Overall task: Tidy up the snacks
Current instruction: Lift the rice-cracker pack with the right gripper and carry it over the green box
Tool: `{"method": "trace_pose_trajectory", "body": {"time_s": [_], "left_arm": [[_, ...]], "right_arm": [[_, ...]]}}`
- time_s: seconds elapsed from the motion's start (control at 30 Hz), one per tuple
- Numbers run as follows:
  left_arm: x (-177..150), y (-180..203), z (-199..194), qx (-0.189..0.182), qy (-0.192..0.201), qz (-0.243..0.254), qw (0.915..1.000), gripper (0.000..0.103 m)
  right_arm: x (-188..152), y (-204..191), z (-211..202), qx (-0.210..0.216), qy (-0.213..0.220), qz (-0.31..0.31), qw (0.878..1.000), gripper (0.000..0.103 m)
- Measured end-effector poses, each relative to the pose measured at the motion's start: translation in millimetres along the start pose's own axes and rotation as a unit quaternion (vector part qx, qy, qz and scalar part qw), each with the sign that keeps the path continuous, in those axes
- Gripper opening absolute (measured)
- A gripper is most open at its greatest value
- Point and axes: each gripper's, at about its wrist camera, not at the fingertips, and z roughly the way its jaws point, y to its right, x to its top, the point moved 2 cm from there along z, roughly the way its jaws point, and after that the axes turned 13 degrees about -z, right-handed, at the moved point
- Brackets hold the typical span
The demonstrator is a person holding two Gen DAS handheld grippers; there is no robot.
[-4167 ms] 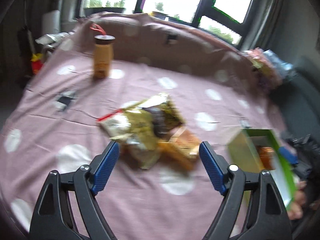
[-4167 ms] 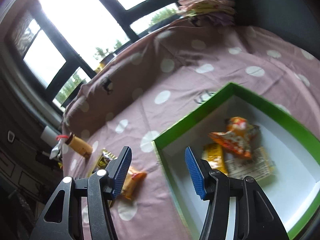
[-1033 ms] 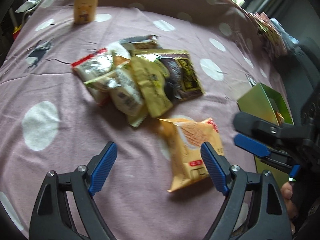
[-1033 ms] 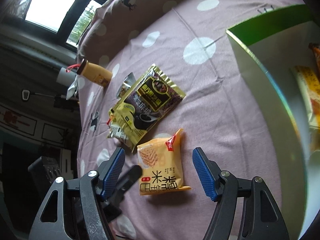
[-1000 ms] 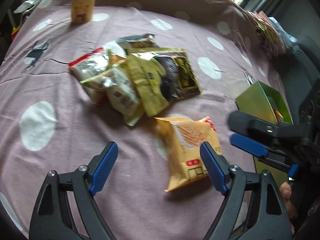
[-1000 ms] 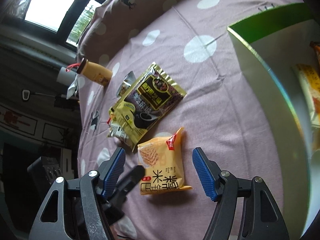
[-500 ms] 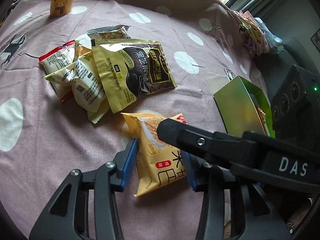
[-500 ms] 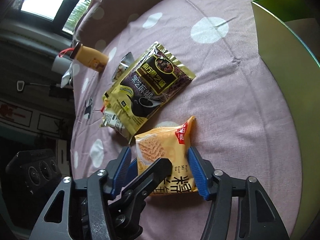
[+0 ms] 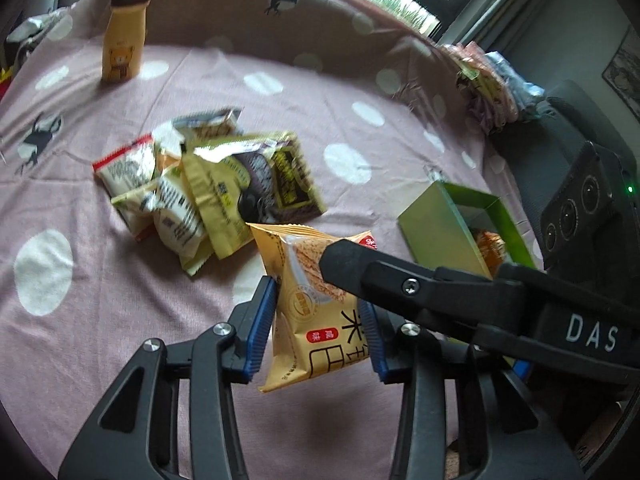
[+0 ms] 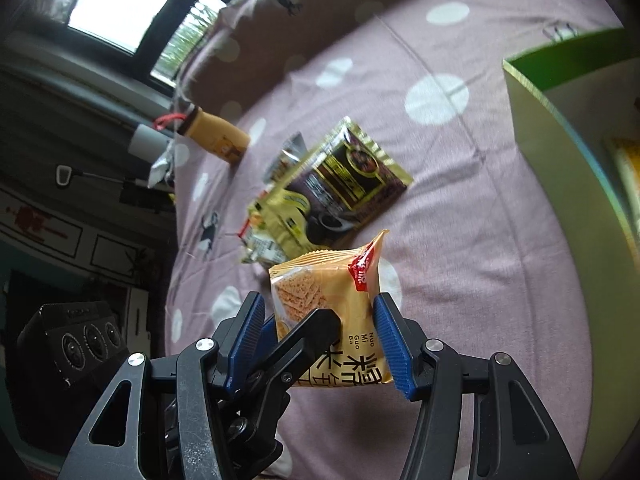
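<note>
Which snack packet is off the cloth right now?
The orange rice-cracker packet, pinched between both grippers' fingers. The gold-and-dark pouch and the other packets lie on the cloth.

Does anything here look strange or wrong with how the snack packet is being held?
Yes. The left gripper and the right gripper both clamp the same orange snack packet, their fingers crossing. The left jaws are closing on it. One gripper would seem enough to carry it to the green box.

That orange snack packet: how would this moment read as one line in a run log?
orange snack packet: held off cloth | left gripper: closing on it | right gripper: gripping it | green box: nearby
</note>
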Motion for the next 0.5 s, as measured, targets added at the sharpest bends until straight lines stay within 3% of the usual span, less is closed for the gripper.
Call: {"method": "trace_pose_trajectory", "body": {"time_s": [0.5], "left_arm": [[-5, 52, -34, -0.06, 0.082, 0.057, 0.9933, 0.04]], "right_arm": [[8, -24, -68, -0.049, 0.108, -0.066, 0.991, 0.06]]}}
